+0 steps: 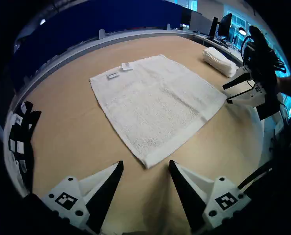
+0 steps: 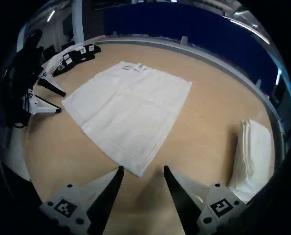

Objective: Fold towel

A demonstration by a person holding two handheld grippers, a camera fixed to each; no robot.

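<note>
White terry towel (image 1: 153,105) lies spread flat in the middle of a tan desk (image 1: 67,129), with two small labels (image 1: 120,70) at its far edge and a stack of folded towels (image 2: 255,156) well apart to one side. The left hand-held gripper (image 1: 145,162) hovers with its fingers wide apart and nothing between them, the towel's nearest corner just ahead of the tips. The right hand-held gripper (image 2: 143,167) is likewise spread and empty, lined up on its own near corner. The fold has not begun. To make the pick-up clean, each gripper would likely need to come down low, slip one finger under the hem and pinch the corner itself rather than scrape the desk. Both corners should then rise together and travel evenly toward the far edge, so the hems meet square with no skew or bunched middle.
</note>
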